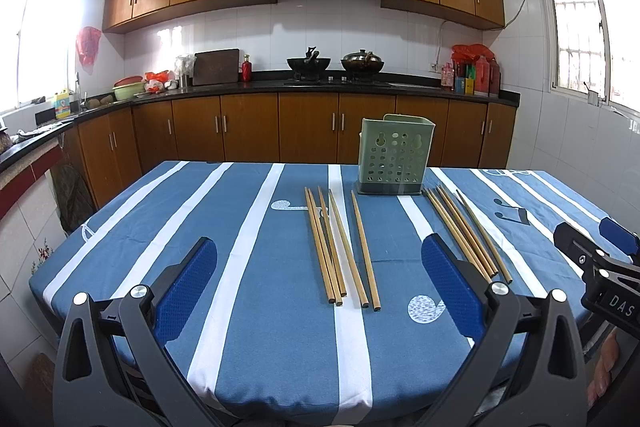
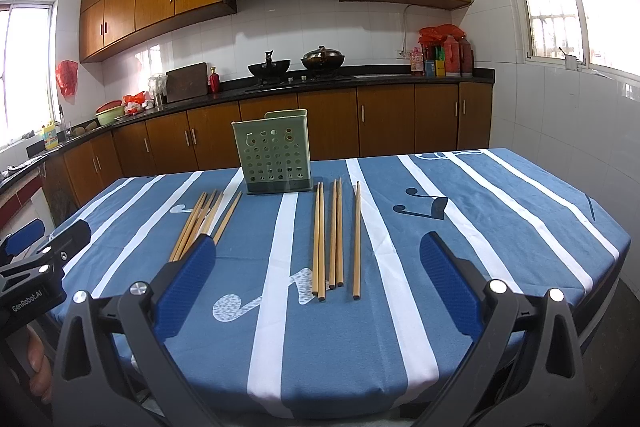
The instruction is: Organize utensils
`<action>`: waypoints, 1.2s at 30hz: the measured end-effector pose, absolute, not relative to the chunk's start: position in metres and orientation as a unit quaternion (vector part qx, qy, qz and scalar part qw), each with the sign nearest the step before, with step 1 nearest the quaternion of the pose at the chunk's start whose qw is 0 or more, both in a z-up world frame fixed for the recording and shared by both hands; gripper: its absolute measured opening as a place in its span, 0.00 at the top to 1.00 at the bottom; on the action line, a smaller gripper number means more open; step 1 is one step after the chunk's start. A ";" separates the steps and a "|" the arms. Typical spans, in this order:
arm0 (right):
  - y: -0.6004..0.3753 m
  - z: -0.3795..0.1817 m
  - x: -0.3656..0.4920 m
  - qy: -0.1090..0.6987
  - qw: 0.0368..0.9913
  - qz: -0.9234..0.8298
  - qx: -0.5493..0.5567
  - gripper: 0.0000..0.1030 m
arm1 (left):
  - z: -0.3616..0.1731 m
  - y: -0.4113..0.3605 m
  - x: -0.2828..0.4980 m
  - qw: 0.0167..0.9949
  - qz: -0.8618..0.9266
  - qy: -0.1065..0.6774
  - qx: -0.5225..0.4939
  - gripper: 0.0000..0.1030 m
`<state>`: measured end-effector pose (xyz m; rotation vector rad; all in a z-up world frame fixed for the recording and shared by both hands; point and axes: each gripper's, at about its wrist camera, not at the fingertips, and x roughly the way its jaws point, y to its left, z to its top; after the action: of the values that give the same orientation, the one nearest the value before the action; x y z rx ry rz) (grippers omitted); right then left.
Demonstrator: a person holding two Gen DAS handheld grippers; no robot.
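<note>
A green perforated utensil holder [image 1: 395, 154] stands upright near the table's far edge; it also shows in the right wrist view [image 2: 276, 151]. Several wooden chopsticks lie flat in two groups in front of it: a left group [image 1: 340, 247] [image 2: 202, 221] and a right group [image 1: 466, 233] [image 2: 334, 239]. My left gripper [image 1: 320, 259] is open and empty, above the near table edge before the left group. My right gripper [image 2: 318, 255] is open and empty before the right group. Each gripper shows at the edge of the other's view, the right one [image 1: 596, 247] and the left one [image 2: 44, 239].
The table carries a blue cloth with white stripes [image 1: 256, 307] [image 2: 500, 211]. Behind it run wooden kitchen cabinets and a dark counter [image 1: 320, 87] with woks, bottles and a cutting board. Windows stand at both sides.
</note>
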<state>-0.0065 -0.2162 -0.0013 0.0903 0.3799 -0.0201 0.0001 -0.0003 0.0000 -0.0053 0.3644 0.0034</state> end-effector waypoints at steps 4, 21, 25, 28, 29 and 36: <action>-0.216 -0.002 -0.006 0.189 0.981 -0.010 0.045 0.04 | 0.000 0.000 0.000 0.983 0.002 0.181 -0.003 0.02; -0.236 -0.026 0.028 0.250 0.965 -0.030 0.078 0.04 | -0.024 0.008 0.025 0.969 0.029 0.244 -0.018 0.02; -0.249 -0.037 0.050 0.280 0.955 -0.053 0.085 0.04 | -0.030 0.018 0.038 0.961 0.038 0.273 -0.023 0.02; -0.257 -0.044 0.072 0.303 0.947 -0.068 0.085 0.04 | -0.036 0.025 0.052 0.952 0.040 0.301 -0.026 0.02; -0.260 -0.046 0.080 0.310 0.944 -0.070 0.085 0.04 | -0.038 0.029 0.058 0.949 0.039 0.310 -0.029 0.02; -0.272 -0.063 0.136 0.376 0.919 -0.070 0.091 0.34 | -0.043 0.038 0.087 0.940 0.029 0.338 -0.025 0.02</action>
<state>0.1356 -0.2719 -0.0633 0.1873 0.7730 -0.1443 0.0867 0.0377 -0.0434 -0.0509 0.6895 0.0593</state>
